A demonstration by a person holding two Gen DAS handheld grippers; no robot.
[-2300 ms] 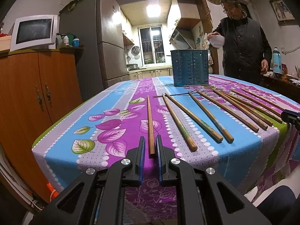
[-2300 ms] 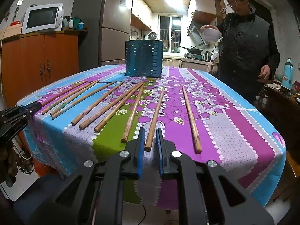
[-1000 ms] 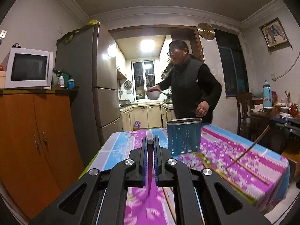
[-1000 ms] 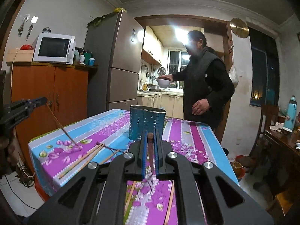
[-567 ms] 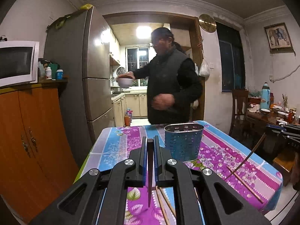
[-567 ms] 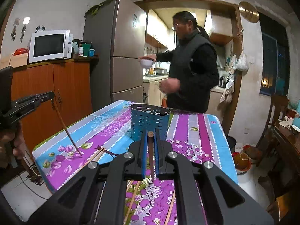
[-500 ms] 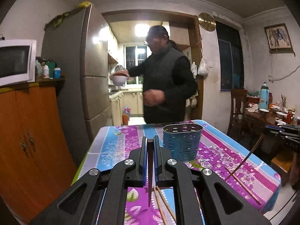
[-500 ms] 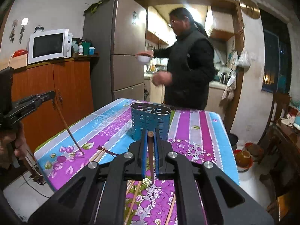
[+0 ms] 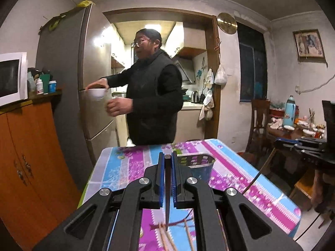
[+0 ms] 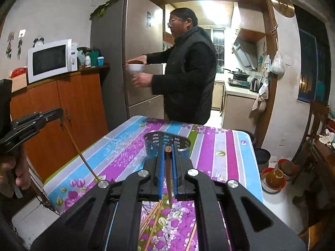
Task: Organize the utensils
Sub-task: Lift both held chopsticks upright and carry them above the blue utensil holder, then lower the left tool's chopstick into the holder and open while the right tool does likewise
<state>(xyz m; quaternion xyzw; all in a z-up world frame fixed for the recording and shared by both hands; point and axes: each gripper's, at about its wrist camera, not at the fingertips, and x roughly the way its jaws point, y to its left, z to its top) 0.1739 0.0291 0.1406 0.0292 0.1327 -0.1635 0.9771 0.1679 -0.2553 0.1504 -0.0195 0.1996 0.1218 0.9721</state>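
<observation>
Dim kitchen-dining room, fridge (image 10: 125, 52) and a bystander (image 10: 188, 77) at the back. Counter (image 10: 230, 152) wearing a striped floral cloth, blue perforated utensil holder (image 10: 167, 144) standing upright mid-counter. Left gripper (image 9: 167, 161) hovering above the counter, jaws clamping one chopstick (image 9: 167, 198) near its thick end, tip hanging down. Right gripper (image 10: 167, 154) doing the same with a second chopstick (image 10: 168, 179), just short of the holder. Loose chopsticks (image 10: 152, 219) lying on the cloth below. Judging both sticks light, stiff, smooth wood: likely pivoting or slipping under a loose pinch, so gripping near the thick end, dropping tip-first into the holder.
</observation>
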